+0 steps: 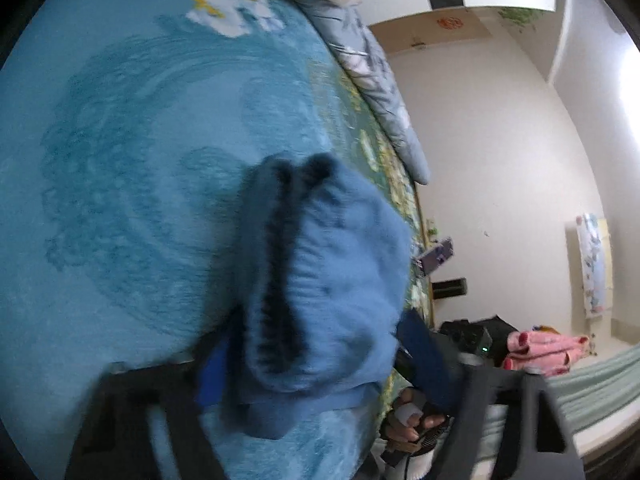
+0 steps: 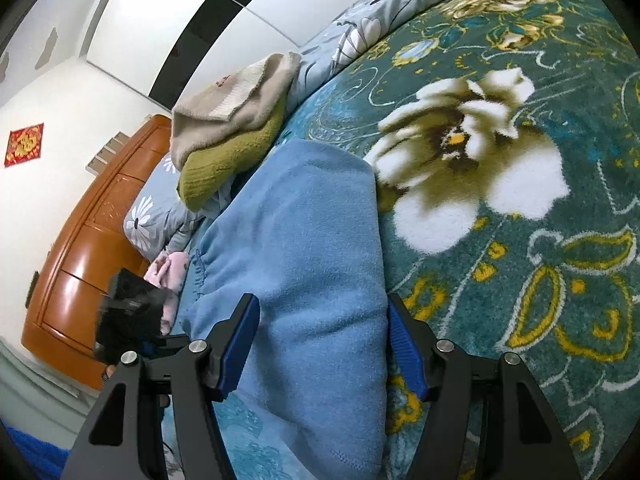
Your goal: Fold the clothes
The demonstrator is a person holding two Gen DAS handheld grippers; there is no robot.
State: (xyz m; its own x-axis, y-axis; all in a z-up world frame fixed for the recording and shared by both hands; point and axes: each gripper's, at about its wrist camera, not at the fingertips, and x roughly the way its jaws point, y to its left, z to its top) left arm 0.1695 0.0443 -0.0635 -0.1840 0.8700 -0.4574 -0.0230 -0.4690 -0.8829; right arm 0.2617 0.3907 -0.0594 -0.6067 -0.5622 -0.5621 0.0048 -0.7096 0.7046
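Two grippers work on one light blue fleece garment (image 2: pixel 304 264), which lies on a bed covered by a teal floral blanket (image 2: pixel 520 240); in the right wrist view the right gripper (image 2: pixel 324 344) straddles the garment's near part, its blue-padded jaws standing about half apart with the fleece filling the gap between them; the left pad lies against the cloth and the right pad sits at its edge, so a grip looks likely, though I cannot tell for certain that they press; from those jaws the garment runs away up the picture, its long axis pointing toward a stack of folded knits, and its far edge ends square beside a large white flower in the blanket; a gathered seam runs down its left side.

In the left wrist view the left gripper (image 1: pixel 304 364) has a bunched, blurred fold of the same fleece (image 1: pixel 320 280) between its jaws, which stand partly apart; whether the pads press on it I cannot tell; the fold has a dark slit along its length, pointing away from the camera.

Beyond the garment sit a beige sweater (image 2: pixel 236 100) on an olive green one (image 2: pixel 224 164); a grey floral quilt (image 2: pixel 360 28) lies behind them; a pink cloth (image 2: pixel 168 276) lies by the wooden headboard (image 2: pixel 96 248).
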